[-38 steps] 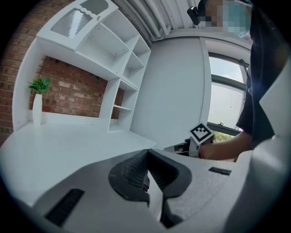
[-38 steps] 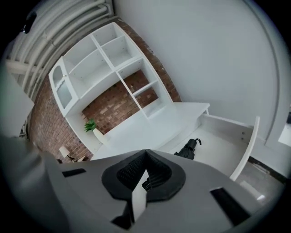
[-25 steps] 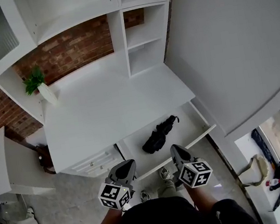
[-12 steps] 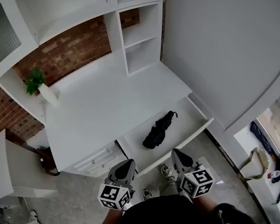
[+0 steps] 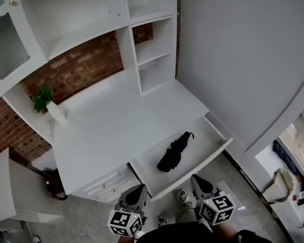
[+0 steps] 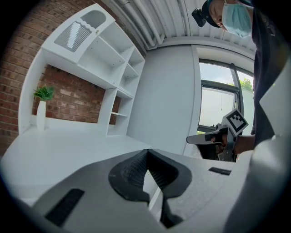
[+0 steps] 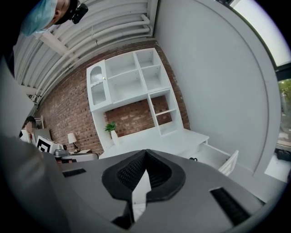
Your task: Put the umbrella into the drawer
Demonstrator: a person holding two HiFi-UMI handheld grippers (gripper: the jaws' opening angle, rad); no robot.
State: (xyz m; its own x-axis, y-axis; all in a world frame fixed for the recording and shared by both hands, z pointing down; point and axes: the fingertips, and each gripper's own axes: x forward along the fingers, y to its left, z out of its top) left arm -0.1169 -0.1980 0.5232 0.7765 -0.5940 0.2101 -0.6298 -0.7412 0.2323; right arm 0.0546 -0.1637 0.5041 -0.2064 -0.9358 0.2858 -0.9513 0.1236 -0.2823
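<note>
Straight ahead of the left claw (image 5: 139, 189) and the right claw (image 5: 196, 179) lies a broad white desk top (image 5: 123, 122). It is backed by a red brick wall (image 5: 78, 55) and topped by a white open-shelved hutch (image 5: 152, 32). Far beyond the left claw, a green leafy plant in a slim white vase (image 5: 52, 108) stands at the desk's back corner. Grey floor (image 5: 89, 231) runs beneath both claws.

Just ahead of them, more before the right claw, the white pulled-out drawer (image 5: 204, 141) holds the black folded umbrella (image 5: 174, 152). It lies slantwise on the drawer's floor, apart from both claws. A closed white drawer front (image 5: 104, 183) sits just outward of the left claw.

Both claws have their jaws pressed together with nothing between. From the right claw's own camera only a dark sliver of the umbrella peeks over the drawer wall. Its strap and handle are too small to make out.
</note>
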